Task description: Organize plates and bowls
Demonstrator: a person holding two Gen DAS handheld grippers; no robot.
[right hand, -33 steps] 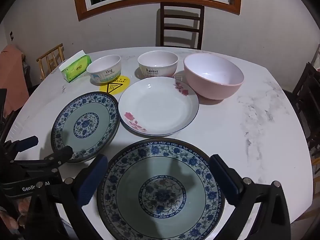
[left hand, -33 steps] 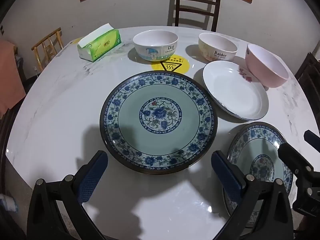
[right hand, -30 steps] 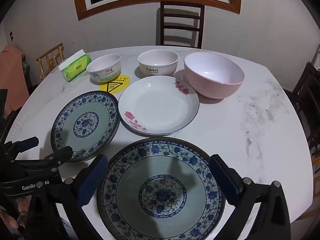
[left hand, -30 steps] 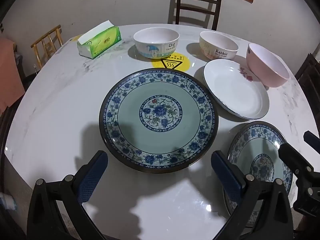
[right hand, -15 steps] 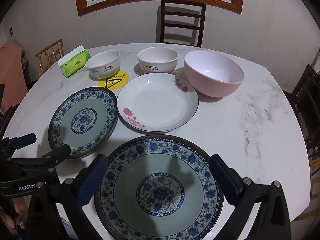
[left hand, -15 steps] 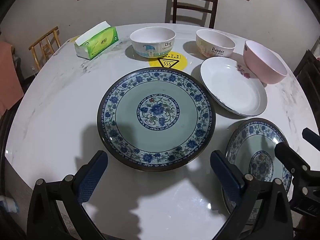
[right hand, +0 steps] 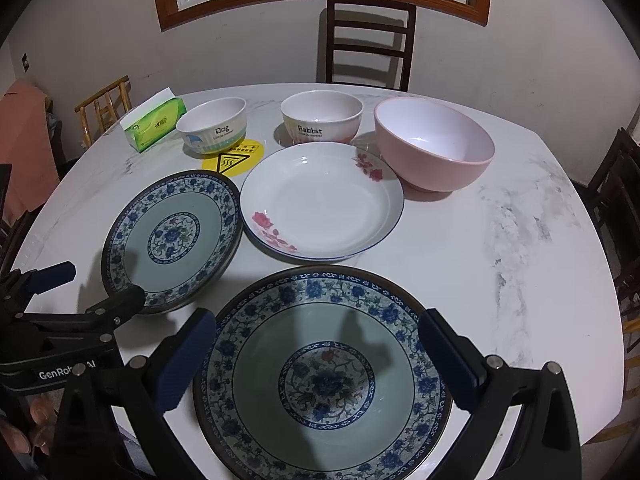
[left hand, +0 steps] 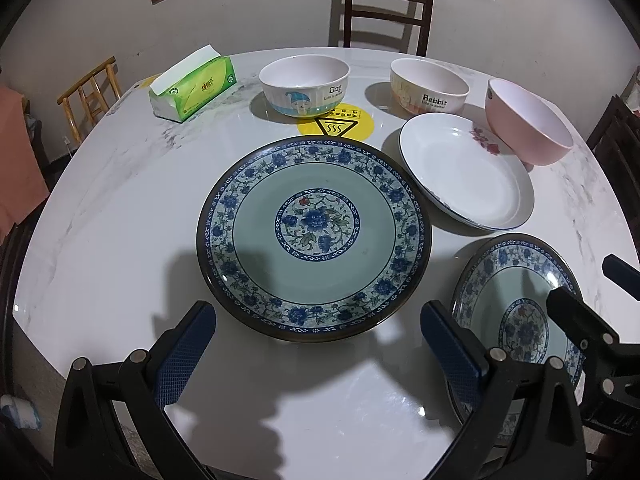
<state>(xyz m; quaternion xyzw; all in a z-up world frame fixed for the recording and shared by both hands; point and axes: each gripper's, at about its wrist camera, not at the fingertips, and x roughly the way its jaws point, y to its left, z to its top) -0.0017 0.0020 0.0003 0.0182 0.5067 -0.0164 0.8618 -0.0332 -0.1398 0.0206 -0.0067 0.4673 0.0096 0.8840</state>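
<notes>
Two blue-patterned plates lie on the white marble table (left hand: 120, 208). One blue plate (left hand: 314, 236) is ahead of my open, empty left gripper (left hand: 316, 344); it also shows in the right wrist view (right hand: 172, 240). The other blue plate (right hand: 320, 376) lies between the fingers of my open right gripper (right hand: 320, 352), which holds nothing; it shows in the left wrist view (left hand: 516, 320). Behind are a white rose plate (right hand: 320, 200), a pink bowl (right hand: 434, 148), a "Rabbit" bowl (right hand: 320, 116) and a "Dog" bowl (right hand: 212, 124).
A green tissue box (left hand: 192, 88) sits at the table's back left. A yellow heat-warning sticker (left hand: 336, 122) marks the table by the Dog bowl. A dark wooden chair (right hand: 366, 40) stands behind the table, a bamboo chair (left hand: 90, 96) at the left.
Both grippers have shifted slightly; the views of the table have moved a little. Nothing on the table has moved and both grippers stay open.
</notes>
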